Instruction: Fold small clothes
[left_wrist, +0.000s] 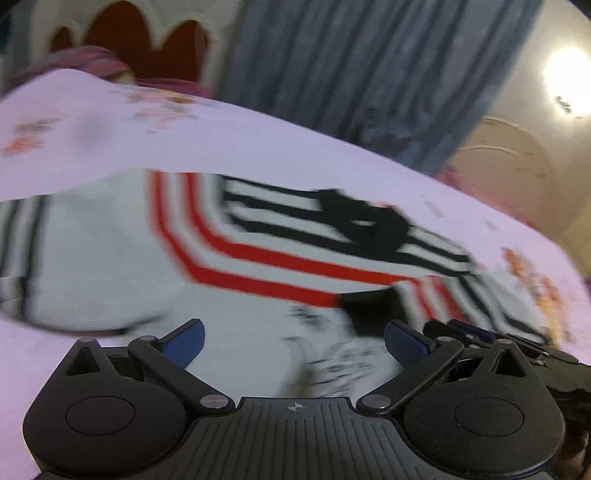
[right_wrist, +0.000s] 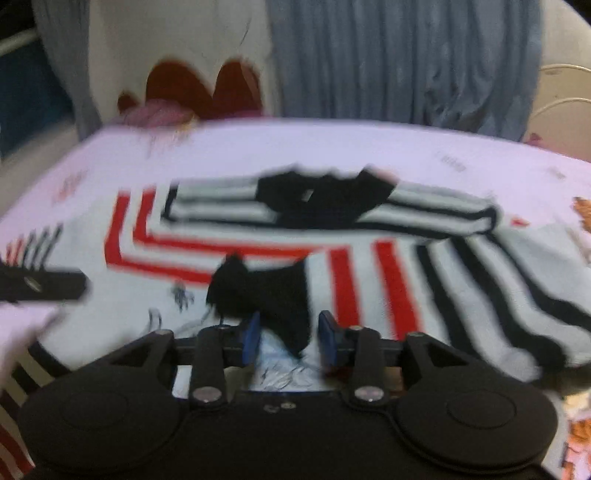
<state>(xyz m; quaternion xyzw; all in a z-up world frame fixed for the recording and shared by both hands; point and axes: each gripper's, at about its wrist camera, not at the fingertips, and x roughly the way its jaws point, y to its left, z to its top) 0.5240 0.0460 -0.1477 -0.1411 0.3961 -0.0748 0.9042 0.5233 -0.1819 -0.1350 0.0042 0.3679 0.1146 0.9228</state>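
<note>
White knit sweater (right_wrist: 258, 295) with red and black stripes handles soft, light, limp; grip its black cuff (right_wrist: 273, 295) at 12 o'clock of the half-open, empty right gripper (right_wrist: 289, 334), the left gripper (left_wrist: 293, 341) wide, empty.

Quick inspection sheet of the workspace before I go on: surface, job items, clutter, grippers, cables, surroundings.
Surface: bed sheet, pale lilac with orange print.
Job's things: striped sweater, white with red and black stripes, lying partly folded, one sleeve across the top.
Clutter: pink cloth at the far edge.
Grippers: left gripper open above the sweater; right gripper open, a black cuff between its fingers, contact unclear from blur.
Cables: nothing seen.
Surroundings: grey-blue curtain, lamp.
</note>
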